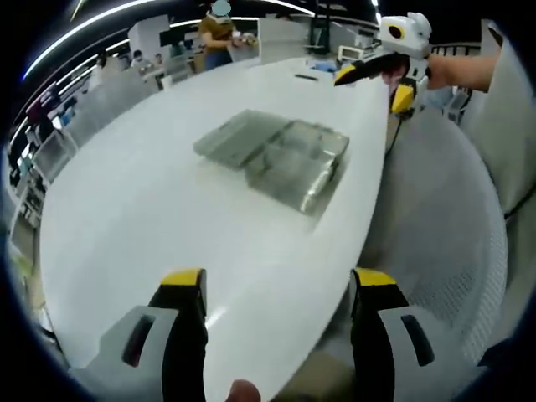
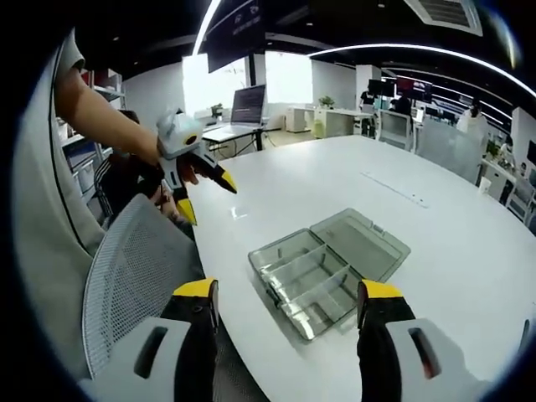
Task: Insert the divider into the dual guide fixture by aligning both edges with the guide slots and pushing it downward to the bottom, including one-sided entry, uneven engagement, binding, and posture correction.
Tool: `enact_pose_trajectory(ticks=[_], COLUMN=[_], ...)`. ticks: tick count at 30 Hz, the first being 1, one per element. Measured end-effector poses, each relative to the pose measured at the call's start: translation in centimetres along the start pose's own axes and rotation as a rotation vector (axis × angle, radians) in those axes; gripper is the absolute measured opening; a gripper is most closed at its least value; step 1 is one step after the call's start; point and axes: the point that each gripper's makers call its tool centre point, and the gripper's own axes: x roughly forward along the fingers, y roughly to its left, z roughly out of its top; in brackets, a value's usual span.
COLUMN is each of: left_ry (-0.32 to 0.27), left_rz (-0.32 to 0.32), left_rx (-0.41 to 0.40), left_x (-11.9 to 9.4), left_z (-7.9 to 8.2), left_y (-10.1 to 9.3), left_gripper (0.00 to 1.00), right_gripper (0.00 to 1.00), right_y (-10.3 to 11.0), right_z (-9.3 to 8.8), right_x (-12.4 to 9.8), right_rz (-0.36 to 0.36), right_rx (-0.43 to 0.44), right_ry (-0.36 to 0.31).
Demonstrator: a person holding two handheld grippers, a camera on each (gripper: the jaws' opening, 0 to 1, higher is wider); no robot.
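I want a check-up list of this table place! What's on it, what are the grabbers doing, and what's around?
Surface: white table, smooth and glossy.
Job's things: clear compartment box, lid open flat; a divider cannot be made out.
Clutter: thin flat strip far along the table.
Grippers: left gripper and right gripper both open, holding nothing, hovering short of the box.
Cables: nothing seen.
Surroundings: mesh chair beside the table, laptop on a desk behind, office desks, a person standing far off.
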Motion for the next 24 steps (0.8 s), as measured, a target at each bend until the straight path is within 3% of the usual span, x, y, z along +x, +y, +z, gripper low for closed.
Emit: enact_pose_trajectory(ticks=[10, 24], left_ry=[0.048, 0.083], left_rz=[0.006, 0.022], left_rx=[-0.001, -0.009], left_x=[0.1, 0.2], left_z=[-2.3, -4.1], left_y=[0.7, 2.0], left_gripper=[0.68, 0.67], right_gripper=[0.65, 0.65], right_y=[0.1, 0.1], right_z=[-0.2, -0.7], right_x=[-0.3, -0.6], right_rz=[-0.007, -0.011], right_rx=[0.003, 0.011], right_ry=[0.000, 0.007])
